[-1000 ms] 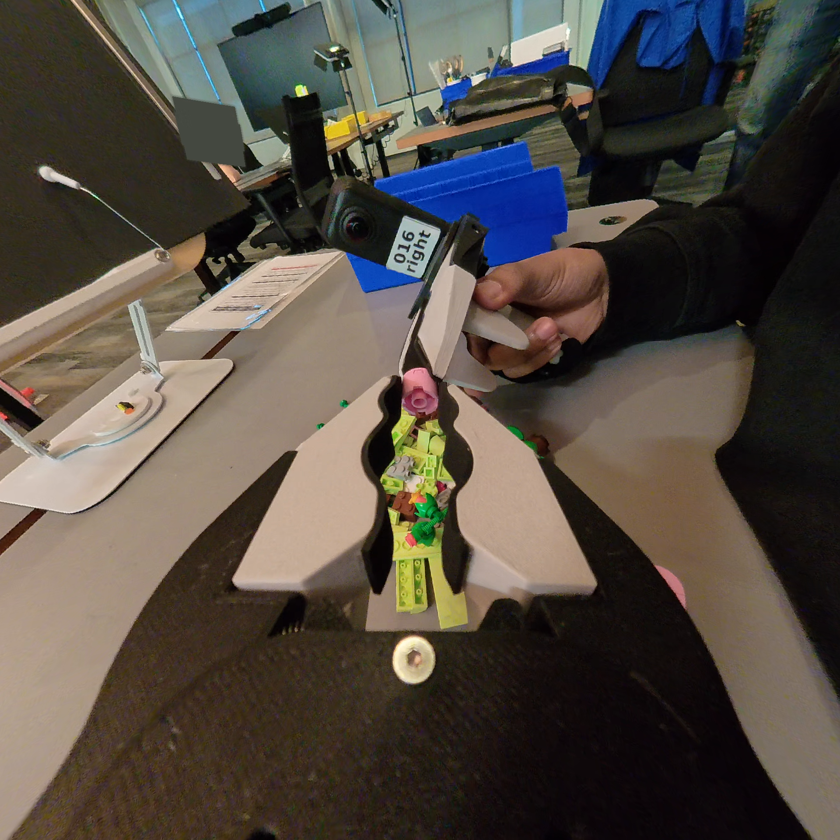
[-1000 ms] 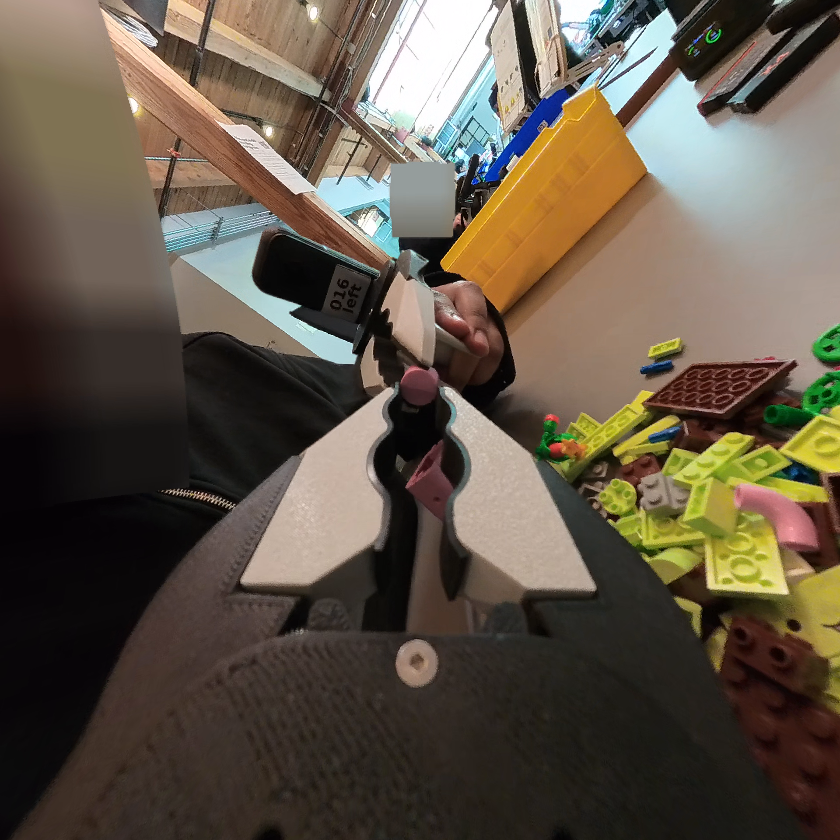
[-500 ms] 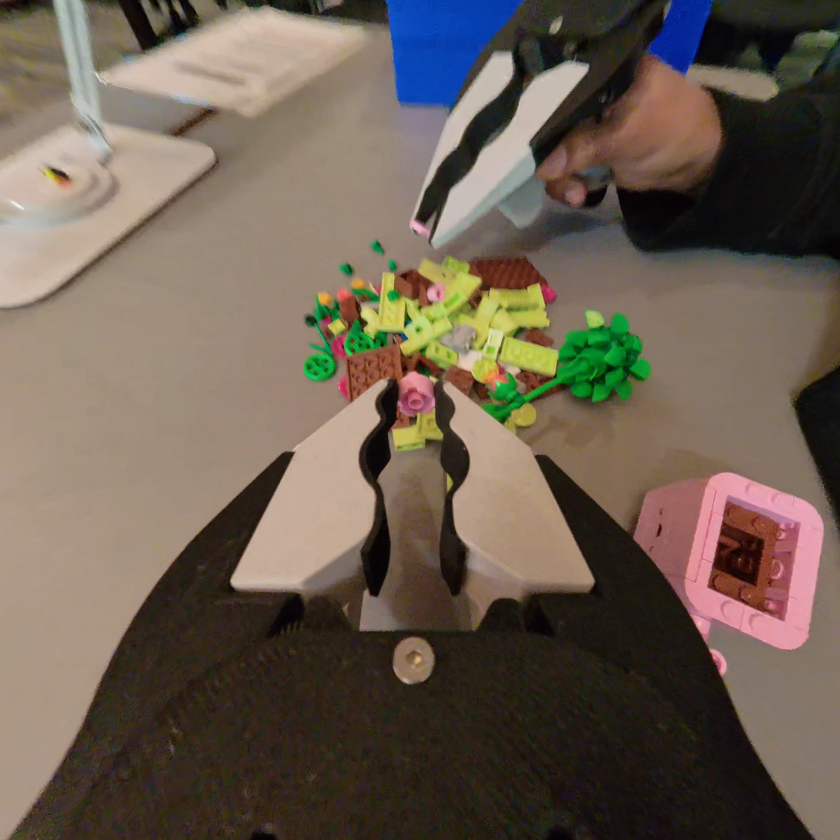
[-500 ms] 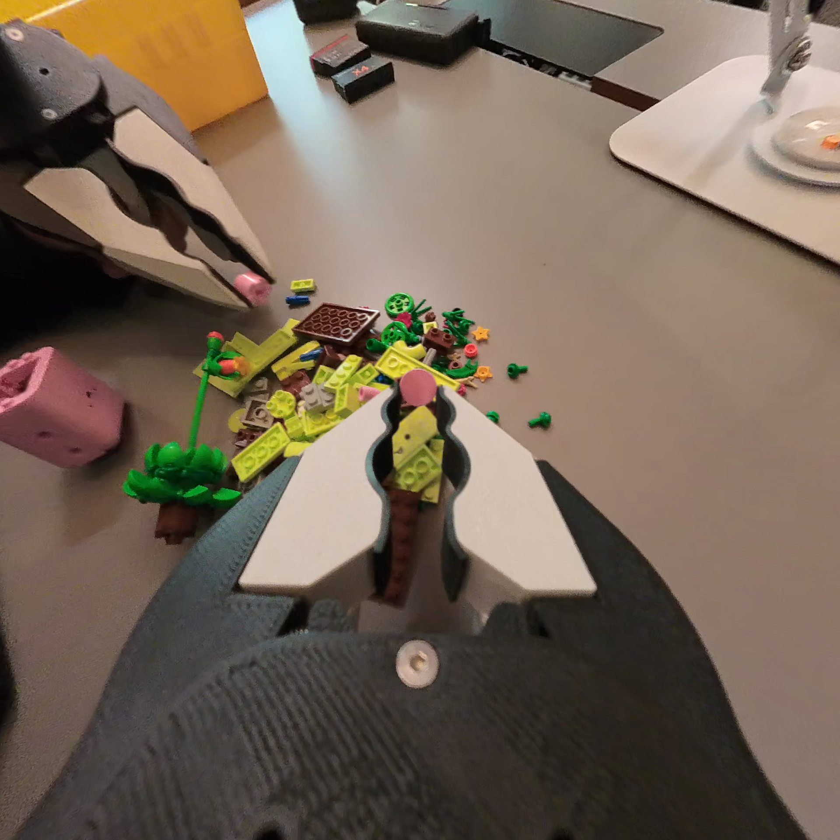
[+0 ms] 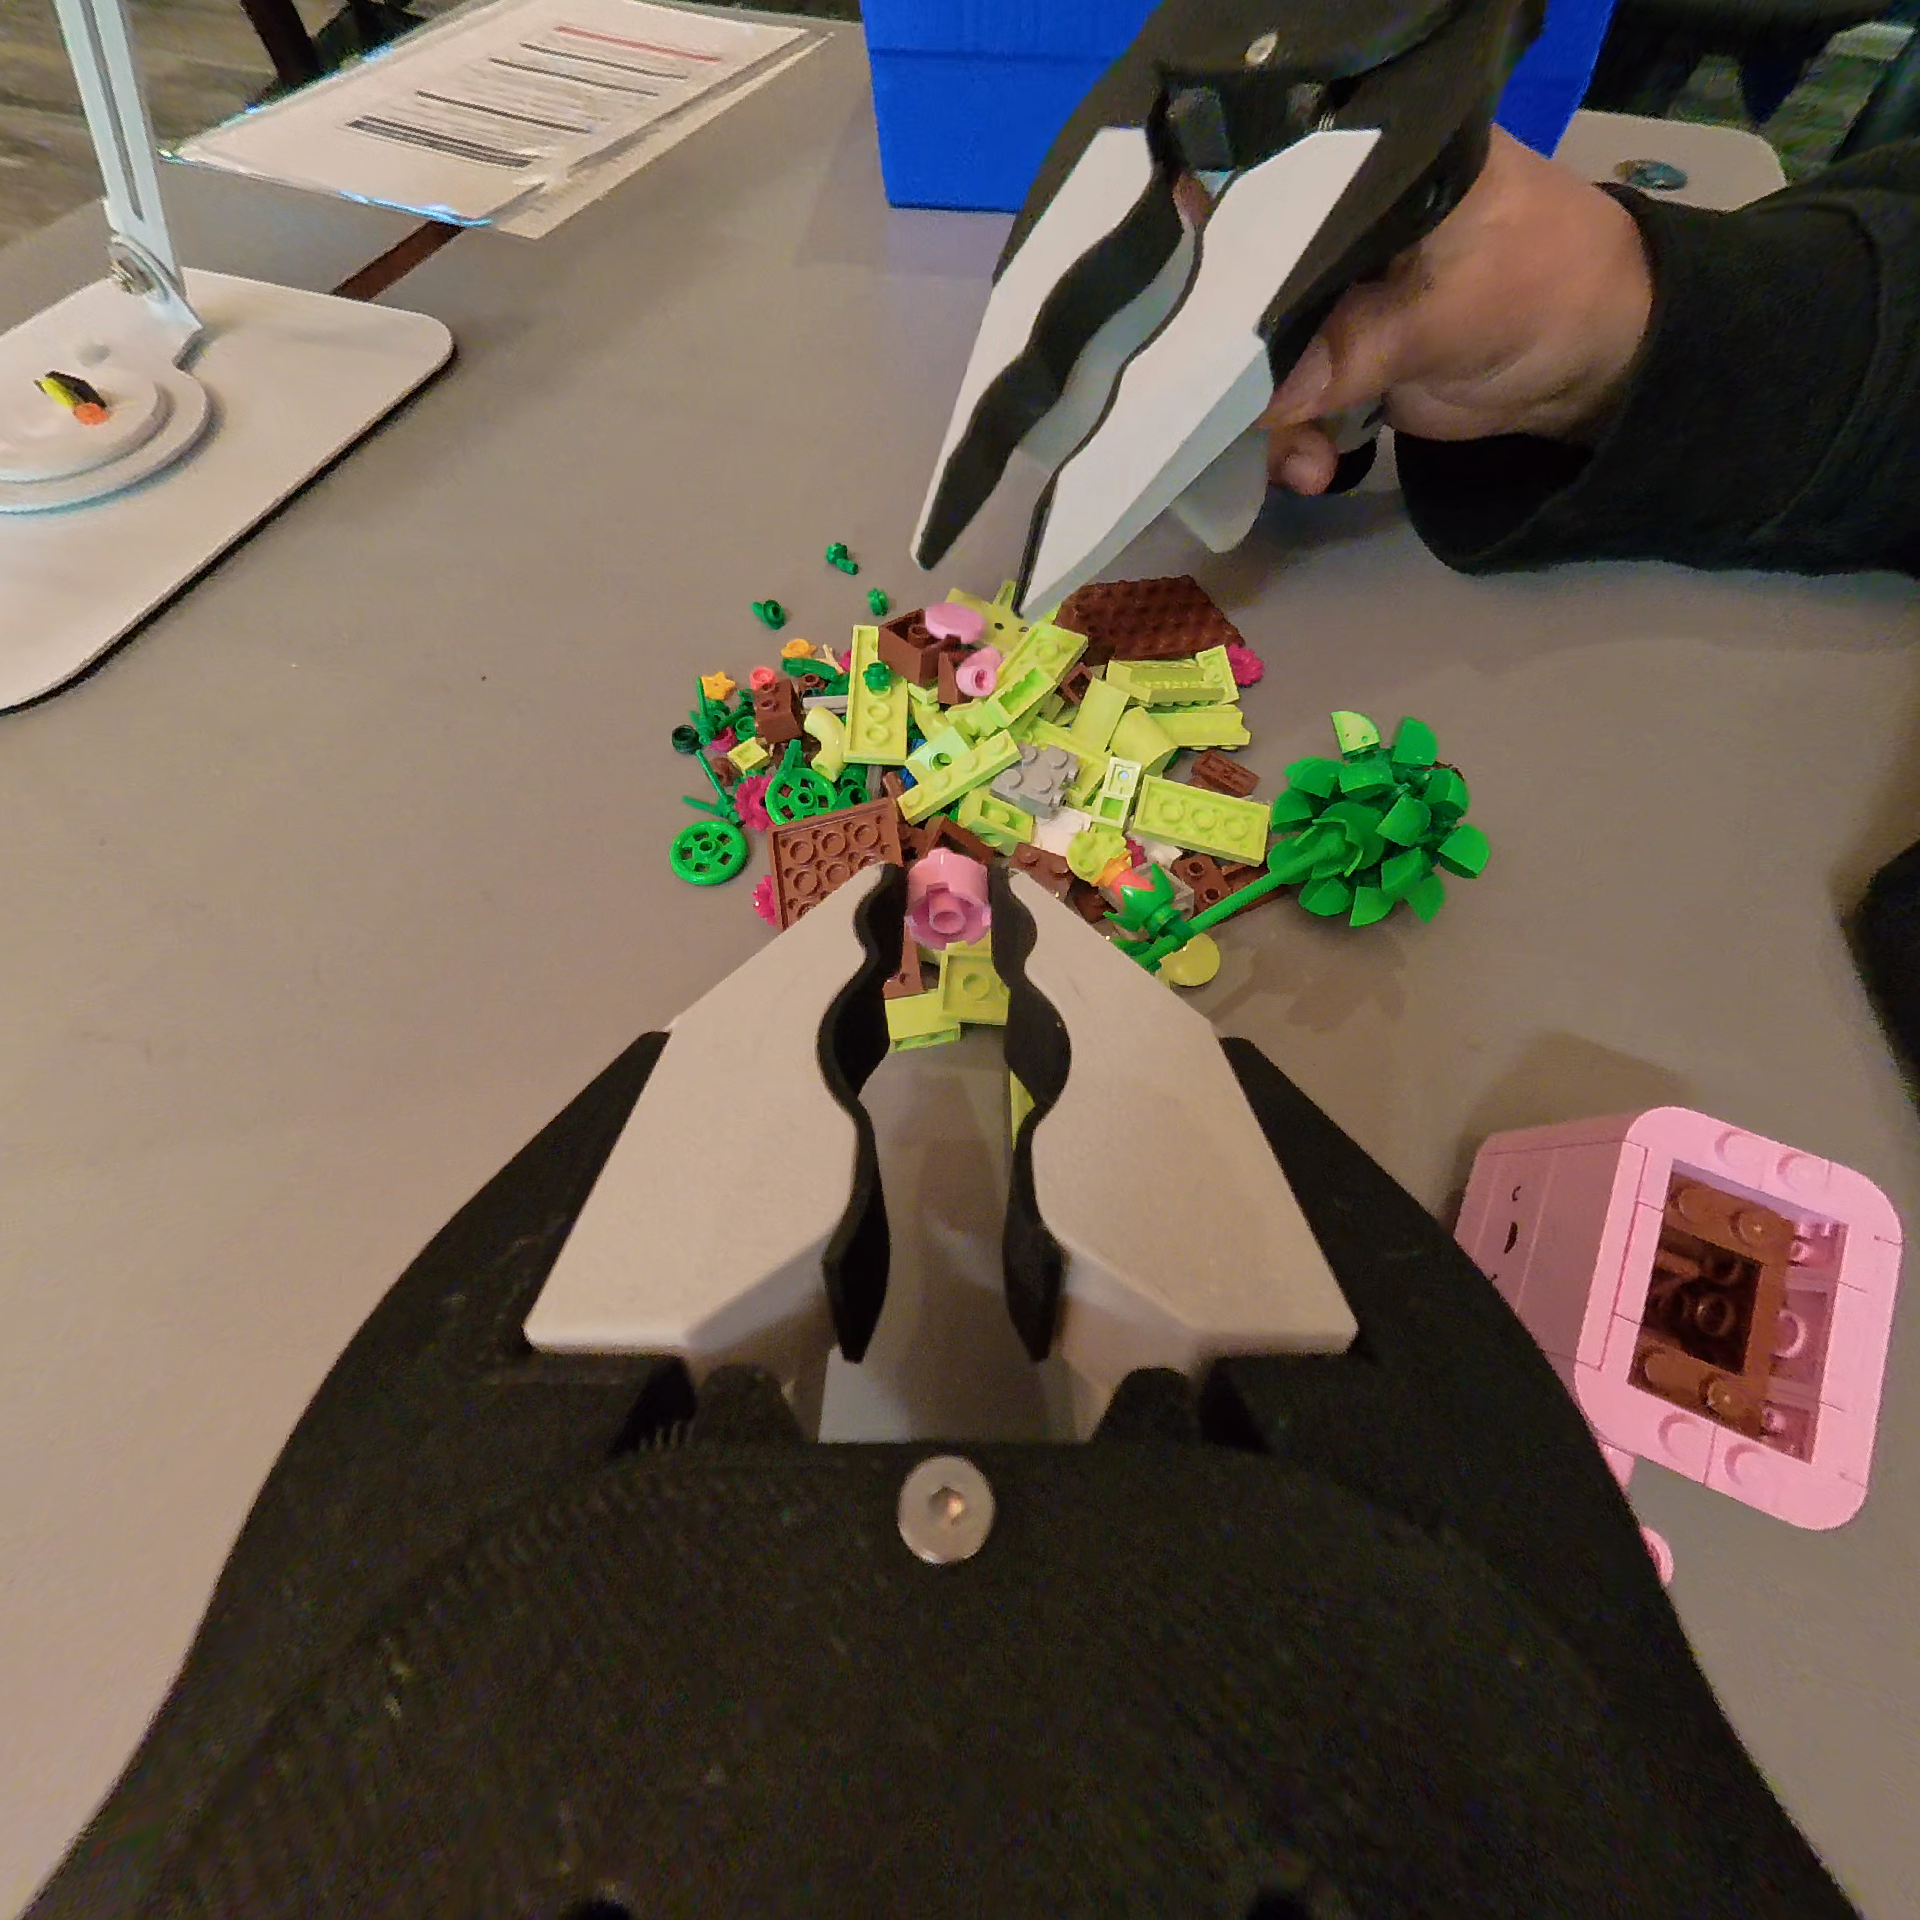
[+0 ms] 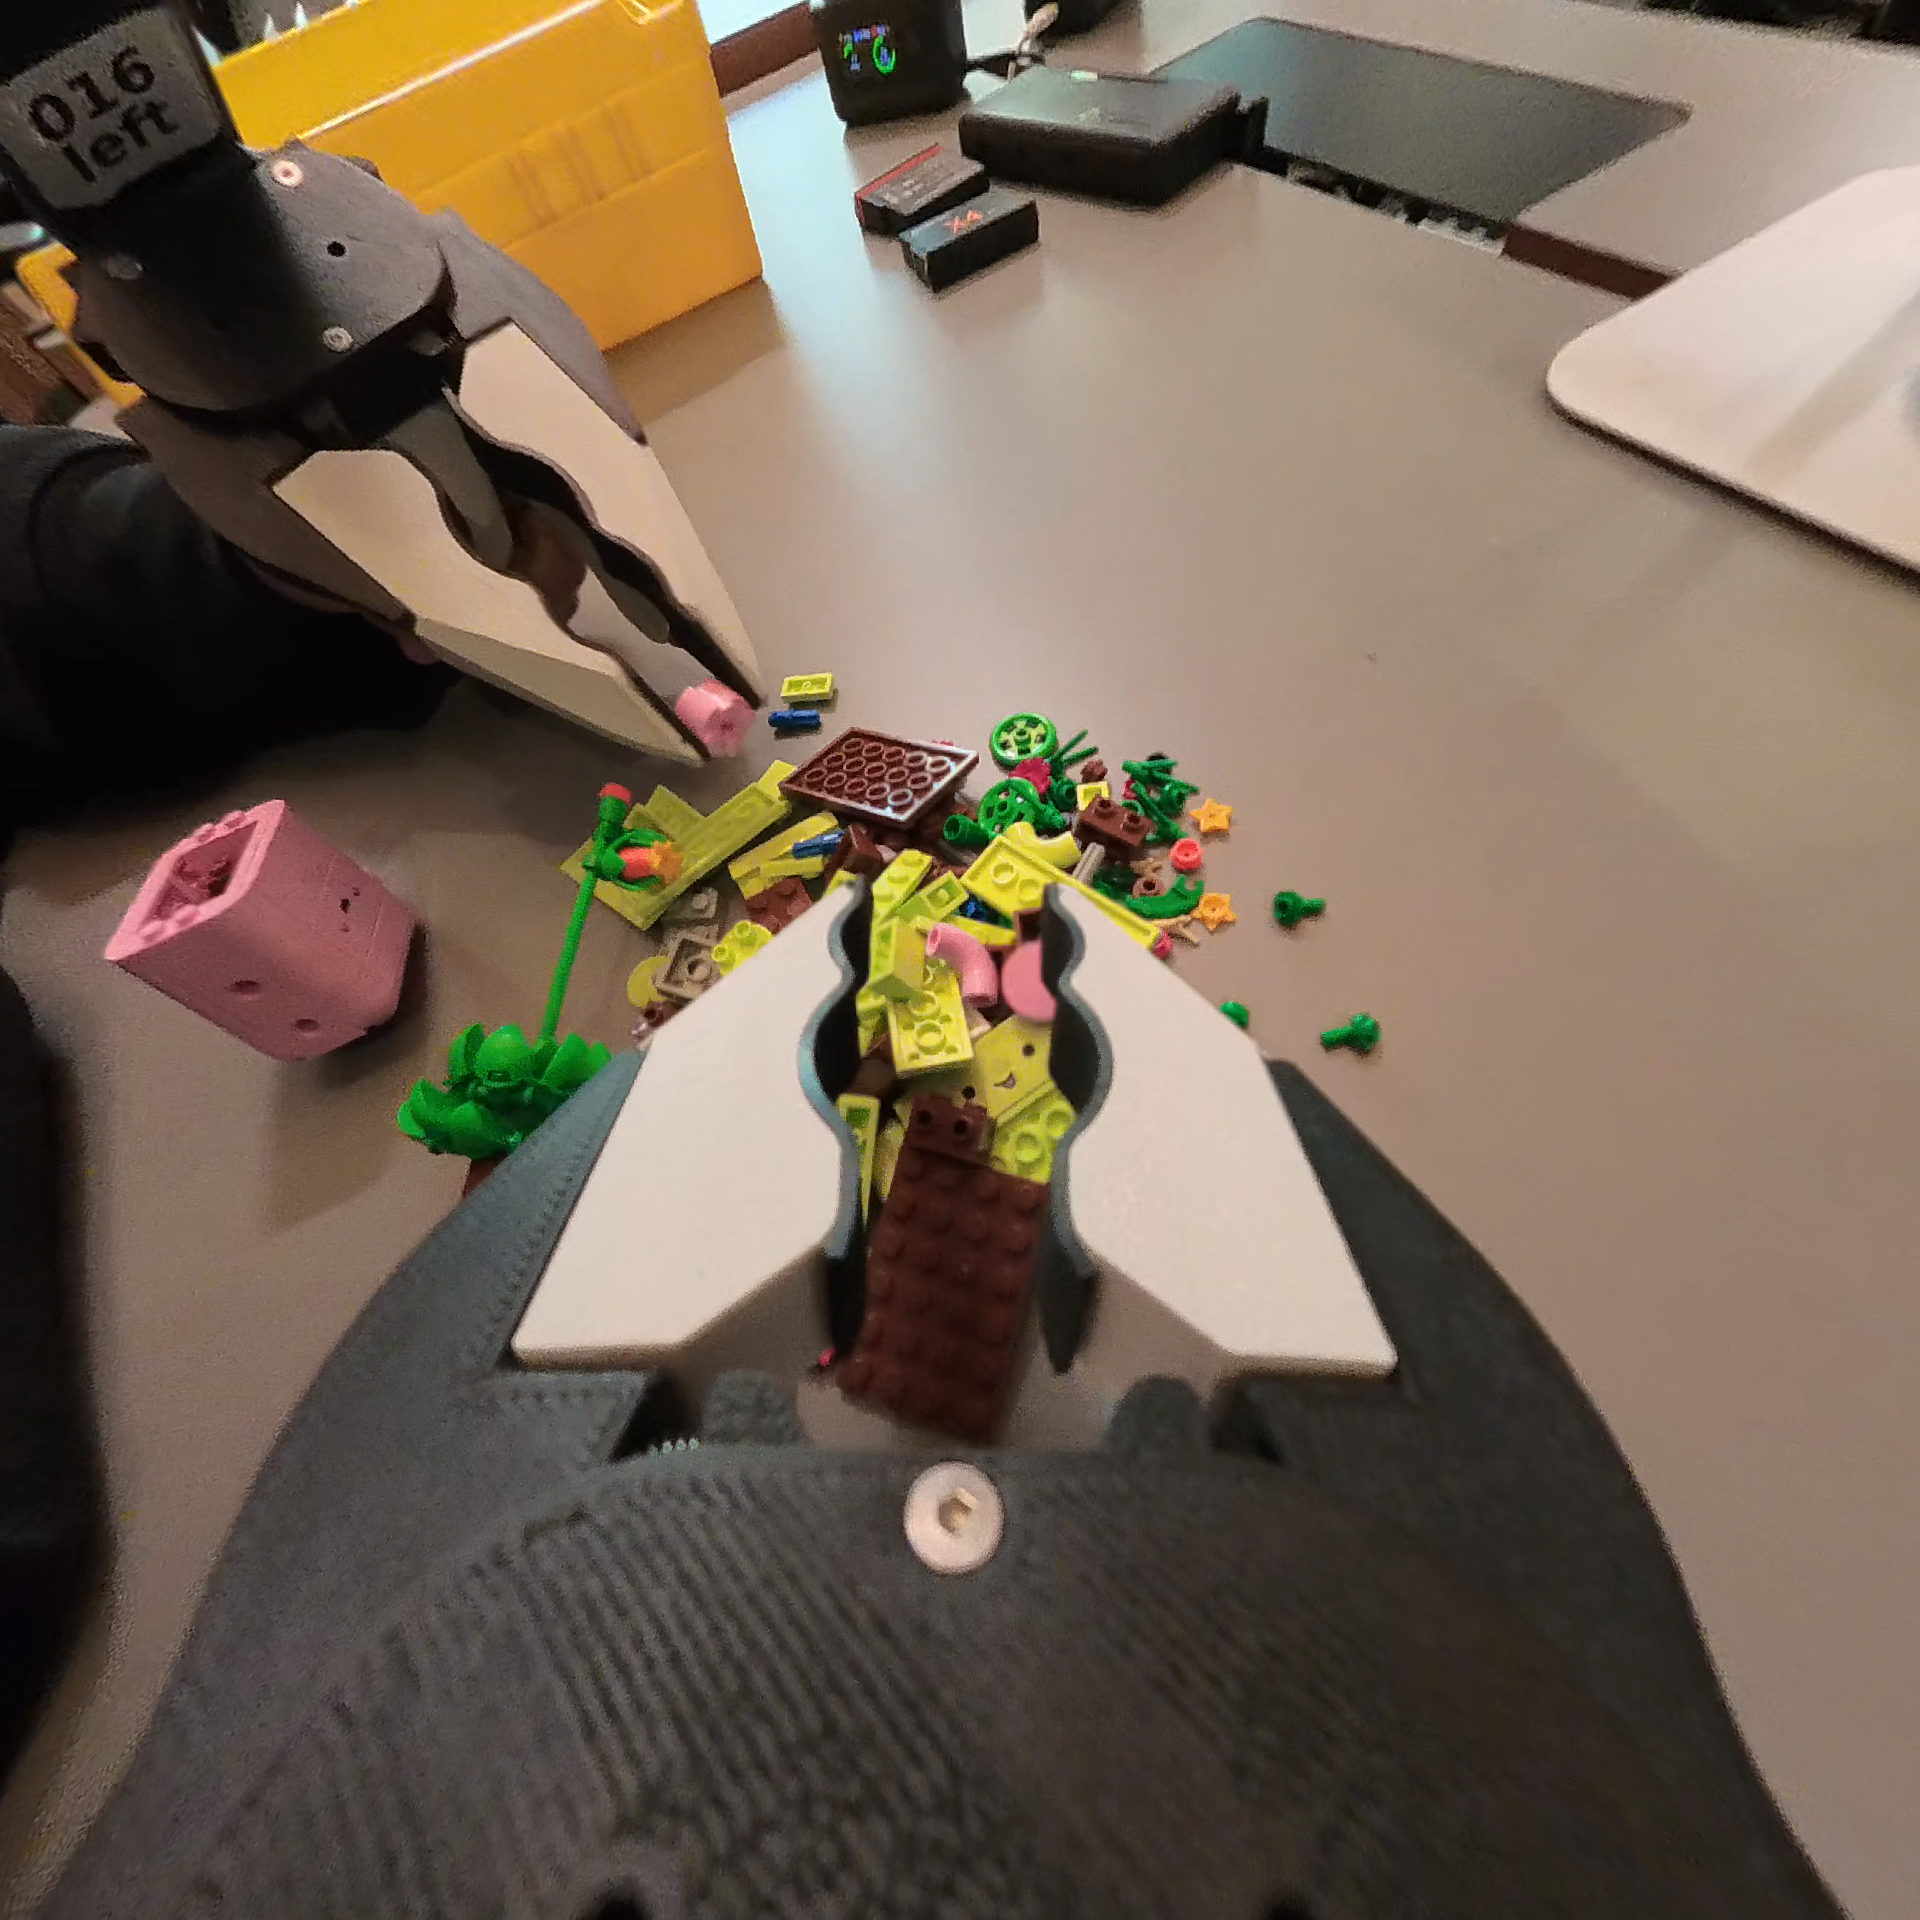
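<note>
Left gripper (image 5: 943, 902): jaws pinch a pink flower piece (image 5: 943, 900) at the tips, held over the near edge of the brick pile (image 5: 1018, 748) on the grey worktop (image 5: 416, 831).

Right gripper (image 6: 961, 935): jaws spread a little, tips low over the pile's far side. A pink round piece (image 6: 1023, 985) sits against one jaw; cannot tell whether it is gripped.

Pink brick box (image 5: 1704, 1320): lies on its side just right of the left gripper, its open mouth showing brown bricks (image 5: 1714, 1314) inside.

Green leafy stem (image 5: 1361, 821): lies at the pile's right edge, between pile and box.

Yellow bin (image 6: 520, 156) and blue bin (image 5: 987, 94): at the worktop's far edges, contents not visible.
</note>
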Tool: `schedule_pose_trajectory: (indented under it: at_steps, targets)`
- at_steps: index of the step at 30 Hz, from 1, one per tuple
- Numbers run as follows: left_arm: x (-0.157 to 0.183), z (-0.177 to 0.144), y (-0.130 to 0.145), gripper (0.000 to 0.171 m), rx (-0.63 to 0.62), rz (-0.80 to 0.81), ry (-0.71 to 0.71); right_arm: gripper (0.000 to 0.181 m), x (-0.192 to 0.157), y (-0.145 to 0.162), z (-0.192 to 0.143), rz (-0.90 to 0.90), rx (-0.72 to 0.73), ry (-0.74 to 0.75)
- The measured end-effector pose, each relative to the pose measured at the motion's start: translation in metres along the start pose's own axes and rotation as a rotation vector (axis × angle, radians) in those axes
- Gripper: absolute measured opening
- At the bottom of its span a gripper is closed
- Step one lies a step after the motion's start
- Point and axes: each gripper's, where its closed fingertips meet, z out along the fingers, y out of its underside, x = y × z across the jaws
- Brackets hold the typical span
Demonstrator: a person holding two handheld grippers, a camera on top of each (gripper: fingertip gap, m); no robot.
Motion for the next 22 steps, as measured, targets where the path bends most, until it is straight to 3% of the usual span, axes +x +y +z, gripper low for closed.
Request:
schedule_pose_trajectory:
  at_steps: [7, 9, 12, 17, 22]
  targets:
    - [0.003, 0.005, 0.004, 0.014, -0.039, 0.01, 0.016, 0.031, -0.002, -0.015, -0.01, -0.054, 0.077, 0.027]
    - [0.003, 0.004, 0.003, 0.022, -0.036, 0.014, 0.017, 0.031, -0.002, -0.016, -0.011, -0.055, 0.083, 0.029]
    - [-0.002, 0.0, -0.002, 0.031, 0.01, -0.008, -0.004, 0.031, -0.002, -0.018, -0.013, -0.057, 0.092, 0.029]
    - [-0.019, -0.021, -0.019, 0.028, 0.177, -0.057, -0.061, 0.031, -0.006, -0.028, -0.021, -0.094, 0.142, 0.03]
    - [-0.025, -0.022, -0.016, 0.031, 0.167, -0.116, -0.053, 0.032, -0.018, -0.034, -0.021, -0.152, 0.174, 0.008]
